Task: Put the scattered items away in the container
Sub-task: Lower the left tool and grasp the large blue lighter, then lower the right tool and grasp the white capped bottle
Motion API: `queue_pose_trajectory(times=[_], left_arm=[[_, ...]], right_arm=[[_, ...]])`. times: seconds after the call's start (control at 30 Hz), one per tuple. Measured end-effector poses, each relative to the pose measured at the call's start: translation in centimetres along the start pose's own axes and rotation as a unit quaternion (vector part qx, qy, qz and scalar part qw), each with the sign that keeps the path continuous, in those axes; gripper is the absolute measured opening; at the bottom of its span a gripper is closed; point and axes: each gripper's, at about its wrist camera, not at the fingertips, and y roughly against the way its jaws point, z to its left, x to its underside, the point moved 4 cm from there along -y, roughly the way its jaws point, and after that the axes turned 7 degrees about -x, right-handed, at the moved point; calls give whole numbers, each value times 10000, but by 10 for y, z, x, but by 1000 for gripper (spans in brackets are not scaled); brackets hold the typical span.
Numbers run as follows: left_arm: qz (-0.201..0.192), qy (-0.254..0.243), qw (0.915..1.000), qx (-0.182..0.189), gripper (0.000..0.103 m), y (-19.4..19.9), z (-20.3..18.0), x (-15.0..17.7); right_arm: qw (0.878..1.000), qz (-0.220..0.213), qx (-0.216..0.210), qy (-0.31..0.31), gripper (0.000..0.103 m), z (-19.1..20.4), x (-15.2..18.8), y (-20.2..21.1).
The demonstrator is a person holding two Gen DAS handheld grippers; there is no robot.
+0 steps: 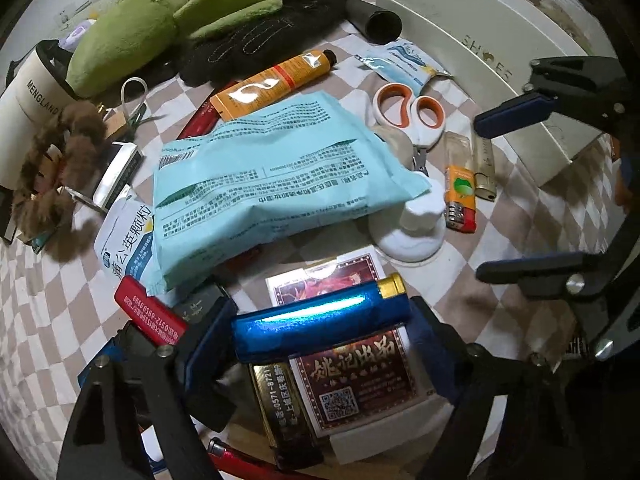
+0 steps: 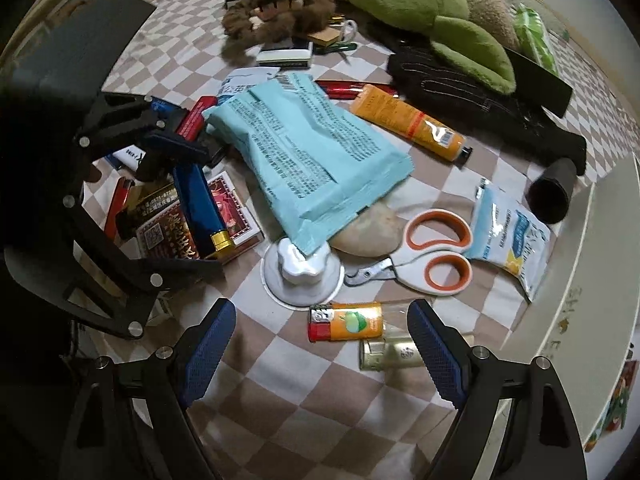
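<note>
We see the left gripper with jaws closed on the blue lighter at 6 o'clock, above the card boxes. The right gripper has wide jaws over 2 lighters; the white container stands at 1 o'clock.

The left gripper fills the lower part of its own wrist view, its blue-padded fingers closed against the two ends of a blue lighter — the grasp looks firm. In the right wrist view this same gripper shows at centre left, angled downward. The right gripper sits at the bottom of its own view with its fingers spread wide and nothing between them — from the left wrist view it appears at the right edge, likewise parted.
</note>
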Motion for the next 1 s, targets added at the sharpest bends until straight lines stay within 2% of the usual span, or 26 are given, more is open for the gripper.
queue_pose_trajectory(times=[0.23, 0.4, 0.5, 0.6, 0.8, 1.0], left_arm=[[-93, 32, 9999, 92, 86, 11, 6, 3], [-239, 115, 9996, 100, 86, 21, 16, 2], [-298, 203, 9993, 123, 86, 24, 21, 3], [-322, 229, 9991, 120, 86, 24, 25, 3], [-328, 268, 9990, 147, 86, 23, 32, 6], [-332, 304, 9988, 170, 86, 23, 37, 9]], right_arm=[[9997, 48, -82, 220, 88, 6, -5, -10], [9994, 306, -3, 188, 88, 7, -11, -25], [9984, 495, -65, 249, 70, 12, -15, -35], [9976, 655, -93, 212, 70, 13, -17, -45], [9974, 637, -303, -162, 69, 2, -26, -49], [9975, 688, -139, 128, 65, 10, -27, -53]])
